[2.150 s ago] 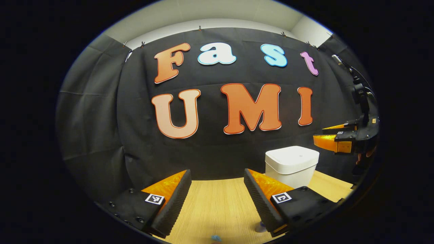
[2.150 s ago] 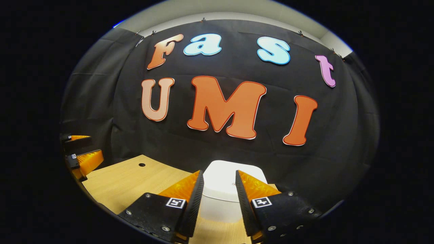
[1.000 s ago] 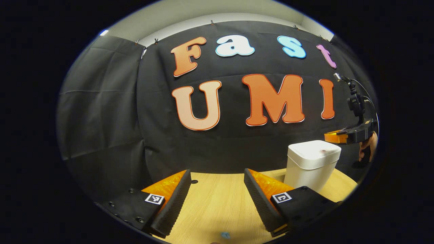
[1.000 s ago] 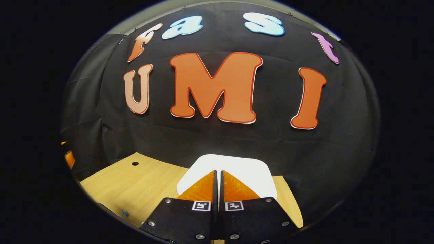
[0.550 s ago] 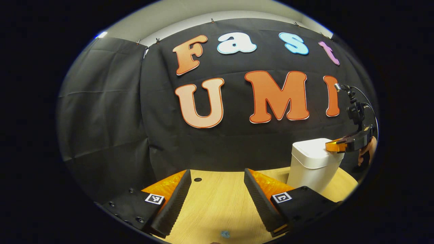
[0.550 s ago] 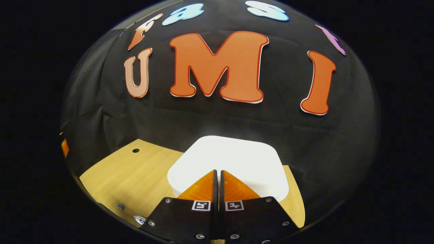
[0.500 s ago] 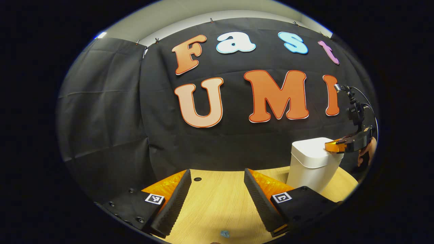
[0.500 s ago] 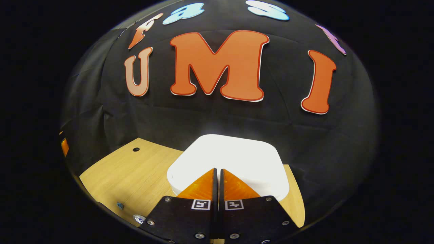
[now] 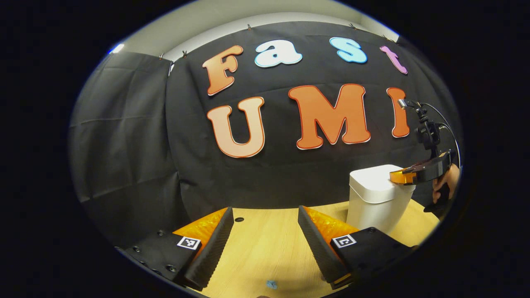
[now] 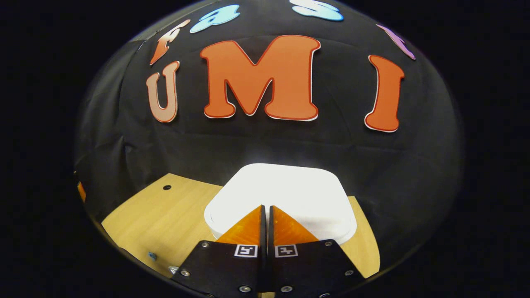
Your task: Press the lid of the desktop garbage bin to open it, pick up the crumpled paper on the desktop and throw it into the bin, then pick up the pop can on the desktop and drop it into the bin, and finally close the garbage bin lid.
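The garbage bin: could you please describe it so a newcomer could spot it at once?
On the wooden desktop, before the black cloth wall, stands the white garbage bin, lid down. The shut right gripper sits at the lid's near edge.

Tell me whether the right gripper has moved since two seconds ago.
Yes. In the left gripper view the right gripper has come down from above the bin onto the near edge of its lid, fingers closed together.
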`<action>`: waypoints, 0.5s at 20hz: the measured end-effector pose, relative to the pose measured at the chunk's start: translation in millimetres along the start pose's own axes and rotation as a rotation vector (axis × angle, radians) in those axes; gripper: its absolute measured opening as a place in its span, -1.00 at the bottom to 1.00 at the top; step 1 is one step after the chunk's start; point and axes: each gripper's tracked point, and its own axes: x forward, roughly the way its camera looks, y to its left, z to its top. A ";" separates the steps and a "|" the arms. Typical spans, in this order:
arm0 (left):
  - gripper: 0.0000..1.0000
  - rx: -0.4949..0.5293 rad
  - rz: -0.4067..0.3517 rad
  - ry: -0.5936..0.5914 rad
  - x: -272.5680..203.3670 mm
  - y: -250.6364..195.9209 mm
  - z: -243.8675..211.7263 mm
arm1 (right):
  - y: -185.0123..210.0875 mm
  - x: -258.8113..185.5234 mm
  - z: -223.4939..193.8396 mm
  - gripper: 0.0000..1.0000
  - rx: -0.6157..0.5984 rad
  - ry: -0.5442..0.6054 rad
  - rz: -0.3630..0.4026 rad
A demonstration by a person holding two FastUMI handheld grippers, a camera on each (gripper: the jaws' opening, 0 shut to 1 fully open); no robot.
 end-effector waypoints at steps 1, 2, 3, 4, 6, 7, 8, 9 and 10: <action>0.99 -0.007 0.001 0.005 -2.4 -1.4 -1.9 | 0.0 0.8 0.2 -0.98 -0.012 -0.006 0.008; 1.00 -0.017 -0.002 0.015 -4.3 -4.6 -4.0 | 0.2 0.3 1.7 -0.98 -0.031 -0.017 0.010; 1.00 -0.022 -0.007 0.033 -4.9 -7.9 -9.3 | -0.5 -0.6 3.8 -0.98 -0.040 -0.030 0.009; 1.00 -0.028 -0.004 0.048 -6.0 -8.2 -15.7 | 0.0 0.5 8.6 -0.97 -0.034 -0.045 0.010; 0.99 -0.054 -0.006 0.075 -9.8 -5.2 -27.3 | 1.5 2.3 9.4 -0.98 -0.004 -0.022 0.015; 1.00 -0.063 -0.012 0.075 -9.7 -4.2 -25.6 | 4.6 0.6 8.7 -0.98 0.011 -0.008 0.026; 1.00 -0.061 -0.014 0.066 -7.6 -1.7 -22.6 | 7.5 -1.8 10.3 -0.98 0.018 -0.006 0.033; 1.00 -0.055 -0.016 0.058 -4.7 1.7 -22.6 | 8.5 -5.5 15.3 -0.98 0.017 -0.020 0.028; 0.99 -0.053 -0.025 0.053 -1.5 3.4 -22.0 | 7.2 -8.5 22.3 -0.98 0.012 -0.043 0.011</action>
